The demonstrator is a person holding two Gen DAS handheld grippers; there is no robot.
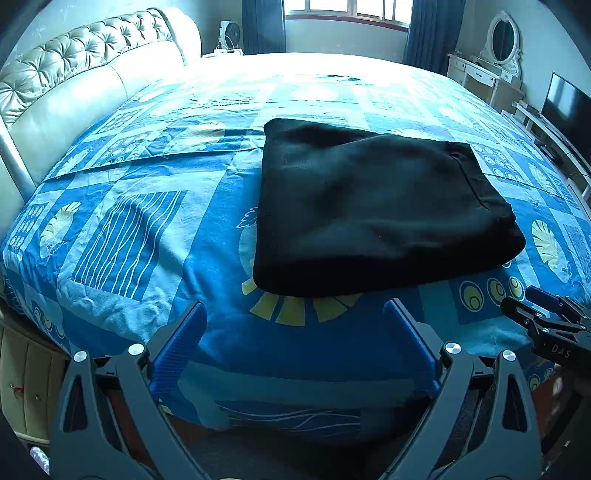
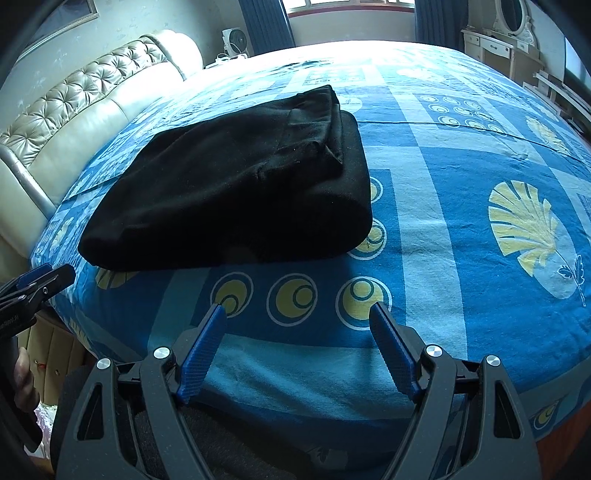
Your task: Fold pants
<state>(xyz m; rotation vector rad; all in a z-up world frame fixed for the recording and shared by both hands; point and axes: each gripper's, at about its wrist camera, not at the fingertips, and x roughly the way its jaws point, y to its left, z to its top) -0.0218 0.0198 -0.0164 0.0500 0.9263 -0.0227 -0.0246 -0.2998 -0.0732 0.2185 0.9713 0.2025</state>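
Note:
Black pants [image 1: 373, 206] lie folded into a thick rectangular stack on the blue patterned bedspread [image 1: 140, 229]. In the right wrist view the pants [image 2: 236, 184] sit ahead and to the left, with a pocket edge on top. My left gripper [image 1: 295, 310] is open and empty, just short of the stack's near edge. My right gripper [image 2: 297, 312] is open and empty above the bedspread [image 2: 461, 229], apart from the pants. Each gripper shows at the edge of the other's view: the right gripper [image 1: 532, 306] and the left gripper [image 2: 48, 278].
A tufted cream headboard [image 1: 74, 85] runs along the left side of the bed. A dressing table with an oval mirror [image 1: 498, 44] and a TV [image 1: 565, 107] stand at the far right. A window with dark curtains [image 1: 347, 14] is at the back.

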